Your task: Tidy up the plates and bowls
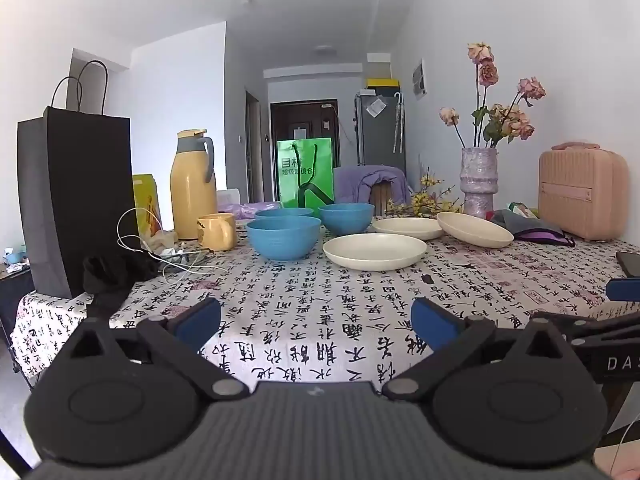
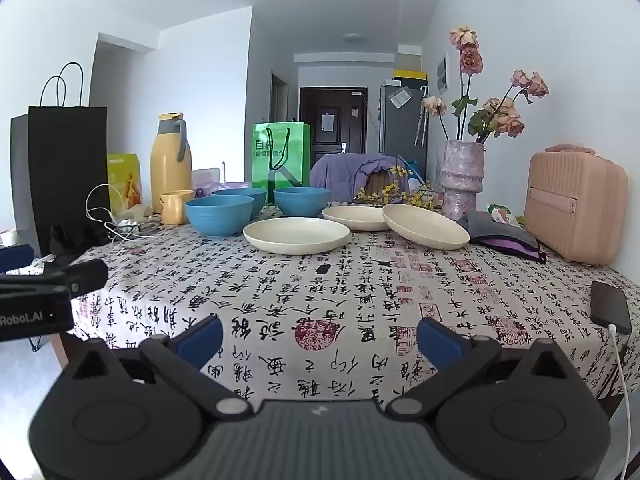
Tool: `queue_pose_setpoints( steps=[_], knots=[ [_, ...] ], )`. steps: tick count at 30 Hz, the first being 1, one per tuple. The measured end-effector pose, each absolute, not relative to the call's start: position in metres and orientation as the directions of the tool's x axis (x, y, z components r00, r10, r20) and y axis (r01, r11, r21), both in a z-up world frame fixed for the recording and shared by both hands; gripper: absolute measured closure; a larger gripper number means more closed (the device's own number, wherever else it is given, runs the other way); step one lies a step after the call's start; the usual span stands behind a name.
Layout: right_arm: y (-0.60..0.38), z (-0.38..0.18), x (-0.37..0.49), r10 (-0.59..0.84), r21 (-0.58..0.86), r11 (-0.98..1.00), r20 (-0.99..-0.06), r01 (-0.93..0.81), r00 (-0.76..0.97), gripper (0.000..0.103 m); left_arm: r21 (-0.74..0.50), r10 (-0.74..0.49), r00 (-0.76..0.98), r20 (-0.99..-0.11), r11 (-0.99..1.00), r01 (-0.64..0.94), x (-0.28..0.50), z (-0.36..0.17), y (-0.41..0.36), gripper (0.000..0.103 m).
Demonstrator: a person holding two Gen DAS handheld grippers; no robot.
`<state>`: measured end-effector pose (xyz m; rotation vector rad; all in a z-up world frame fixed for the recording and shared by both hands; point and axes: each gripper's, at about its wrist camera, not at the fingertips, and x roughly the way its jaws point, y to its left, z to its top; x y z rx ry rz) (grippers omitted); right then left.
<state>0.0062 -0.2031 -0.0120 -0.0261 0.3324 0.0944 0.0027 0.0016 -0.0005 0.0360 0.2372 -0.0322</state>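
Nothing looks sorted yet: three blue bowls (image 1: 283, 236) and three cream plates (image 1: 375, 251) lie separately at frame centre. The left gripper (image 1: 316, 320) and right gripper (image 2: 320, 336) stand wide apart, empty.

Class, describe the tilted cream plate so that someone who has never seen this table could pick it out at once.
Find the tall pale vase of dried roses at the far right of the table. Just in front of it lie three cream plates, right of three blue bowls. The tilted plate is the rightmost; unlike the two flat ones, its left rim rides up on the far plate.
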Motion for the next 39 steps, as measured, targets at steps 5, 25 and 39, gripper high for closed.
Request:
queue_pose_setpoints(
  steps=[5,25,39],
  knots=[
    [-0.205,-0.01,0.011,0.093,0.007,0.995,-0.319,-0.096,0.943,0.0,0.055,-0.003,0.974,-0.228,0.998,0.016,0.006,0.004,0.005,0.0],
    [-0.2,-0.01,0.011,0.097,-0.01,0.994,-0.329,-0.106,0.939,0.0,0.02,-0.018,0.966,-0.256,1.0,0.024,0.01,0.002,0.006,0.0],
    [-0.199,-0.012,0.01,0.1,-0.006,0.994,-0.329,-0.108,0.939,0.0,0.009,-0.012,0.963,-0.27,1.0,0.015,0.013,0.002,0.01,0.0]
  ],
)
